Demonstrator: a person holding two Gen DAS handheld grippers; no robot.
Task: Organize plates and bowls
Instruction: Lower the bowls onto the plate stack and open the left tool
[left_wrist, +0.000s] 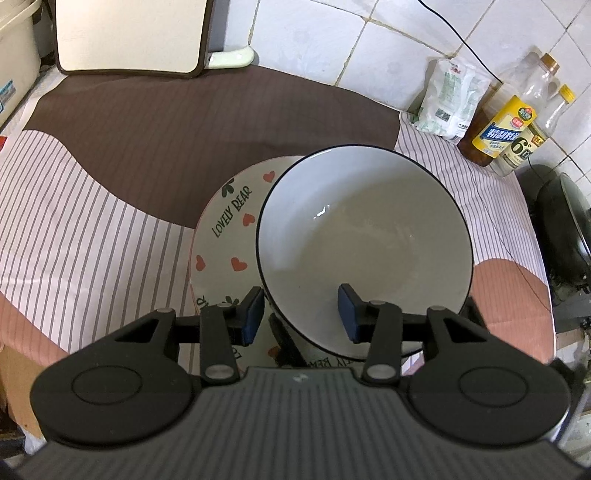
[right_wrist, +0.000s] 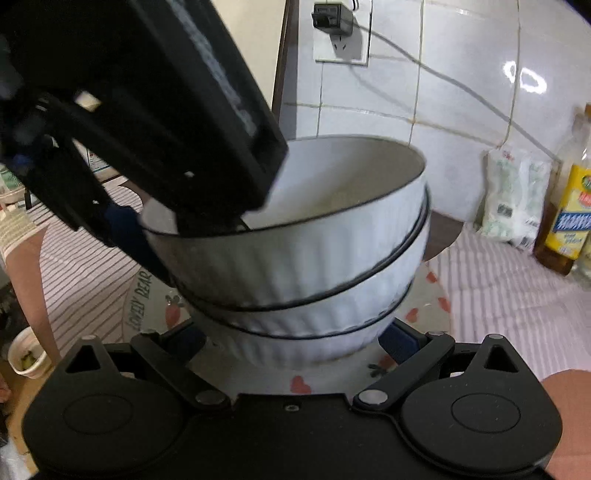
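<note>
The stacking step is in hand: the left gripper (left_wrist: 299, 314) straddles the near rim of the top white bowl (left_wrist: 364, 236) with its jaws parted and no pad pressing it, the bowl tilted on 2 others on the heart-print plate (left_wrist: 225, 221). The right gripper (right_wrist: 295, 343) brackets the lowest bowl (right_wrist: 314, 349), jaws wide (contact is hard to judge). Next, probably, clear the left fingers so the top bowl seats level.

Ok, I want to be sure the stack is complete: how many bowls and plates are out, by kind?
White ribbed bowls: 3, nested
Lovely Bear plate: 1, under the bowls
Total: 4
</note>
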